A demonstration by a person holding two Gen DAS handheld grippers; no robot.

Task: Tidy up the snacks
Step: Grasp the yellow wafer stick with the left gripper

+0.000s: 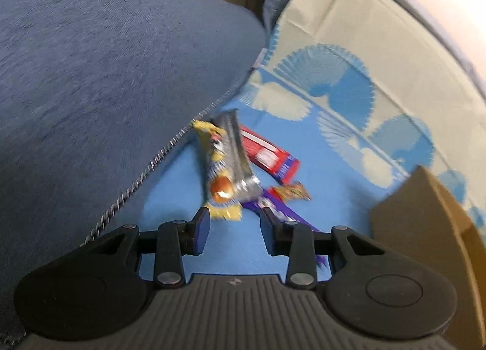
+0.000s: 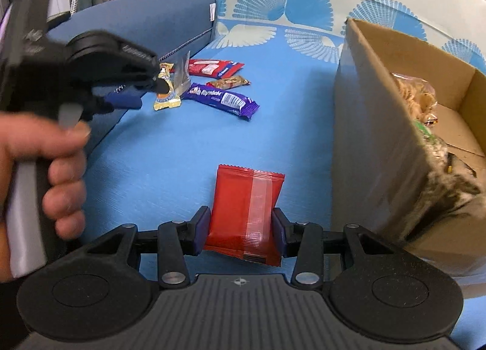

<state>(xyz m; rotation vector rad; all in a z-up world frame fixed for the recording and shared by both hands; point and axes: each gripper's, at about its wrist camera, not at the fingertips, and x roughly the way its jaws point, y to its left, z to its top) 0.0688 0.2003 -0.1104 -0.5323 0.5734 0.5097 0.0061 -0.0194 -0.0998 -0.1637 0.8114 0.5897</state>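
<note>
Right wrist: red packet (image 2: pixel 246 213) between claw (image 2: pixel 241 228) pads.

Count, both views combined.

Loose wrapped snacks on the blue mat (image 2: pixel 170 173): six.
- red packet (image 2: pixel 246 213): one
- purple bar (image 2: pixel 223 100): one
- red-and-blue bar (image 2: pixel 212 67): one
- small brown bar (image 2: pixel 229 82): one
- yellow packet (image 2: pixel 165 97): one
- silver packet (image 1: pixel 238 161): one

Cardboard box (image 2: pixel 373 137): one. Bags inside it: at least two show above the near wall; the exact number cannot be told.

Blue cushions (image 1: pixel 106 76): one counted.

Grippers: two. Hands in view (image 2: pixel 51 167): one.
</note>
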